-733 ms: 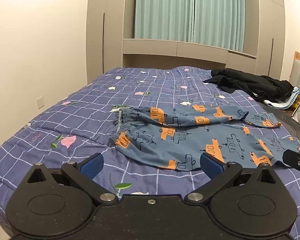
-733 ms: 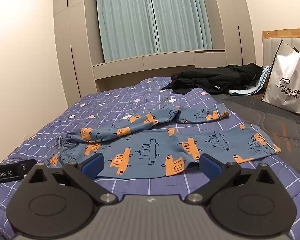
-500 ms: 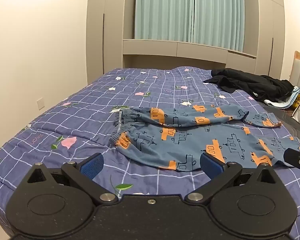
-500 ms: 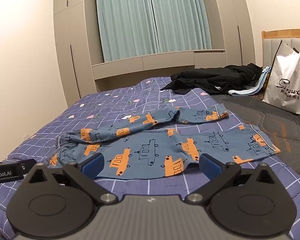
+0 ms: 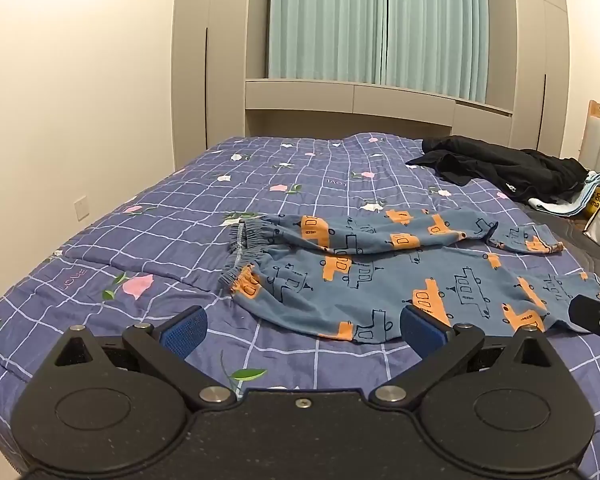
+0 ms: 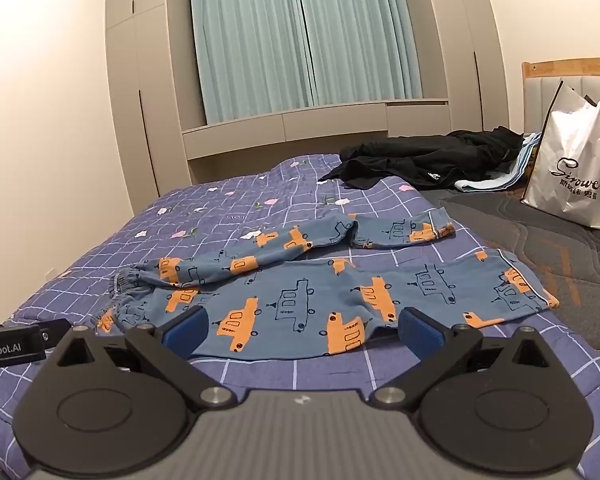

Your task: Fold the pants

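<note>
Blue pants [image 5: 380,276] with orange vehicle prints lie on the bed, also in the right wrist view [image 6: 320,292]. The waistband [image 5: 240,252] is at the left and the legs run right. The far leg is twisted and bent. The near leg lies flat. My left gripper [image 5: 302,326] is open and empty, hovering just short of the pants' near edge. My right gripper [image 6: 302,326] is open and empty, over the near edge of the flat leg. The other gripper's body shows at each view's side.
The bed has a purple checked quilt [image 5: 140,240] with flower prints. A black garment [image 6: 428,160] lies at the far right of the bed. A white shopping bag [image 6: 576,176] stands beside it on a dark mattress area [image 6: 560,248]. A wall is at the left.
Both grippers have shifted slightly backward and upward; the pants appear a bit farther off. Nothing was grasped and the pants have not moved.
</note>
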### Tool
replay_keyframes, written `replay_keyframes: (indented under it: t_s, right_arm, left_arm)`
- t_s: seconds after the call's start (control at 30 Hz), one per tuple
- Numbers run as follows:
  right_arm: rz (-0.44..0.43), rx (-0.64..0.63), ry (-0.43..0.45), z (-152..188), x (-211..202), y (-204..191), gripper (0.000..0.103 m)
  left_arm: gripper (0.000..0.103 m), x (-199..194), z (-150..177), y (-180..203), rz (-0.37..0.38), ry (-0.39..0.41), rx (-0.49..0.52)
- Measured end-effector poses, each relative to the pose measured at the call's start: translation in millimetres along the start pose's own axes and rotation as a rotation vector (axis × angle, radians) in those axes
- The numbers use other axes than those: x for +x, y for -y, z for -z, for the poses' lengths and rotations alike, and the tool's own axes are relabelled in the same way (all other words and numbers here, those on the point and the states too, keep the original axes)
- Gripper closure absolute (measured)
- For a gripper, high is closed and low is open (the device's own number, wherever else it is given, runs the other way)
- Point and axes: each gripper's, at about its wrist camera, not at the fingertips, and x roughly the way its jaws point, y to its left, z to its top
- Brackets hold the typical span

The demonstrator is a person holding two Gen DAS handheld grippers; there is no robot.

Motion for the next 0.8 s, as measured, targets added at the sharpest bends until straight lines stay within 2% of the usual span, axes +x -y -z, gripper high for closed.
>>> replay_keyframes:
  t_s: [0.8]
  right_arm:
    - [0.004,0.001,-0.015,0.0,1.9,1.9,0.0]
  left_arm:
    - [0.001,1.7,1.0,2.1,-0.002,-0.003,0.005]
